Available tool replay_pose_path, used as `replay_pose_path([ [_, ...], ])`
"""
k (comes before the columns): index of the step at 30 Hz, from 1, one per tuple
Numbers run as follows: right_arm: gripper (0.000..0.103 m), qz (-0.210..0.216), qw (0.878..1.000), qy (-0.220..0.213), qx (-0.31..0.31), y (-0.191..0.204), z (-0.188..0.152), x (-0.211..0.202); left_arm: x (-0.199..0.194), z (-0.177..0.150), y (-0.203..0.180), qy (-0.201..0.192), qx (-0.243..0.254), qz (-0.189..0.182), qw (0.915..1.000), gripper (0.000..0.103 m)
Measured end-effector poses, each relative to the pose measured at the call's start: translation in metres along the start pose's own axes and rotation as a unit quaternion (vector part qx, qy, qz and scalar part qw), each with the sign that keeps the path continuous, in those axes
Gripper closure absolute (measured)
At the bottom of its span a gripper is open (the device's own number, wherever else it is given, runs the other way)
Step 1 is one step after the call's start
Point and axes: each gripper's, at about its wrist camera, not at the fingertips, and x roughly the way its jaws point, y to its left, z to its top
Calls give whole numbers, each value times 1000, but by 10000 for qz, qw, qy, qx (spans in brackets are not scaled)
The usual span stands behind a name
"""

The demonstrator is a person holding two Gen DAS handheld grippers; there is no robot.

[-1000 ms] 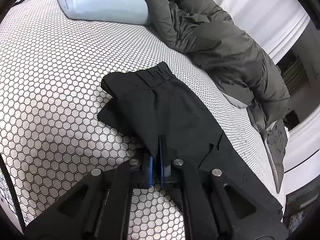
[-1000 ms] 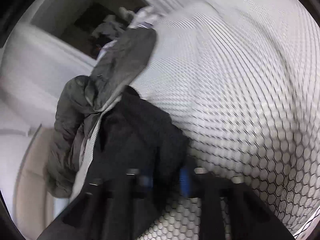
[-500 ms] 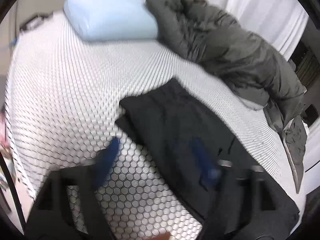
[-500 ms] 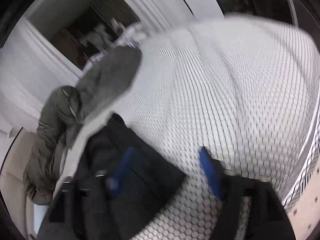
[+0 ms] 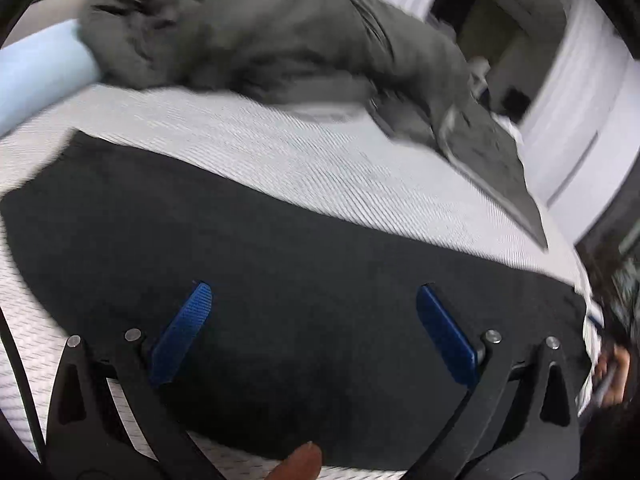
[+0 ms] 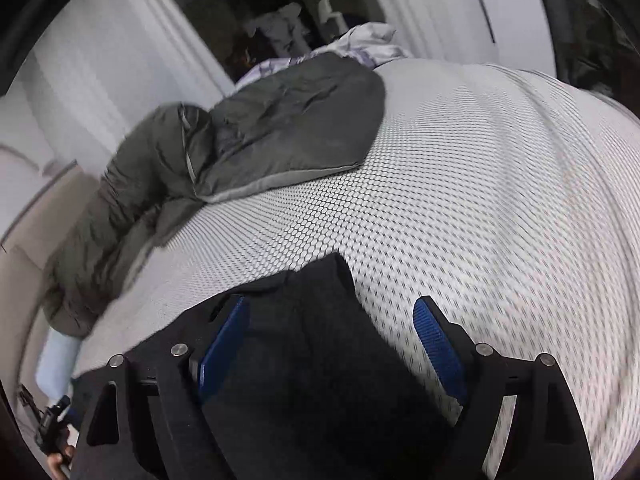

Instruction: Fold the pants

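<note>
Obstacles: grey duvet (image 6: pixel 280 128) heaped along far side of bed (image 6: pixel 500 200); blue pillow (image 5: pixel 36 76) at far corner. Free room: bare honeycomb sheet betw. duvet & black pants (image 5: pixel 280 280), also right of pants.

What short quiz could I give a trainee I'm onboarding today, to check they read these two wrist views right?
1. True or false: the left gripper is shut on the black pants.
2. The grey quilt lies: A on the pants, B apart from them on the bed sheet, C on the floor.
3. What colour are the pads of the right gripper?

Key: 1 false, its pads stand wide apart; 2 B; 3 blue.
</note>
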Motion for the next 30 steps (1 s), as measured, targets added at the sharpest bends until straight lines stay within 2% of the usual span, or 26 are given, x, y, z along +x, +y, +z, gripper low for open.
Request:
replay_pose_path([
  [2,21,-41,9996,207,-192,8,10,23,13,-12,-24,206,390,-88,9990,1],
  [3,29,-117,9984,391,-397,13,12,37,18,-17,-33,220,574,-44,9981,1],
  [4,60,-258,9960,547,-653,21,13,50,26,-21,-41,318,819,122,9961,1],
  [5,72,-422,9924,640,-959,29,11,57,29,-25,-45,371,919,193,9949,1],
  [6,78,-517,9887,640,-1253,38,9,62,35,-27,-48,440,1020,238,9935,1],
  [7,93,-510,9860,592,-1471,46,9,62,38,-28,-49,469,1027,246,9933,1],
  [11,95,-445,9907,-124,-1277,54,25,38,50,-25,-33,564,788,373,9946,1],
  [13,91,-853,9862,-201,-1402,55,25,49,53,-21,-25,564,629,399,9956,1],
  [14,82,-1087,9844,-53,-1386,52,22,65,52,-22,-19,578,559,396,9960,1],
  [17,65,-1729,9764,231,-1272,56,23,83,50,-22,-12,556,533,462,9960,1],
  [18,62,-1705,9752,99,-1410,67,24,73,45,-23,-15,495,565,497,9959,1],
  [19,47,-1587,9741,-113,-1607,80,24,59,39,-22,-18,395,610,494,9961,1],
  [20,25,-1457,9705,-431,-1871,98,21,37,35,-22,-23,301,661,459,9963,1],
  [22,12,-1293,9619,-788,-2275,123,11,7,24,-22,-42,143,853,214,9960,1],
  [25,10,-1042,9554,-775,-2651,151,-20,-16,22,-31,-77,118,1215,-139,9924,1],
  [28,10,-545,9637,-416,-2581,159,-67,-16,33,-47,-120,327,1634,-411,9852,1],
  [30,10,-77,9651,73,-2617,166,-103,-2,39,-58,-145,477,1850,-661,9794,1],
])
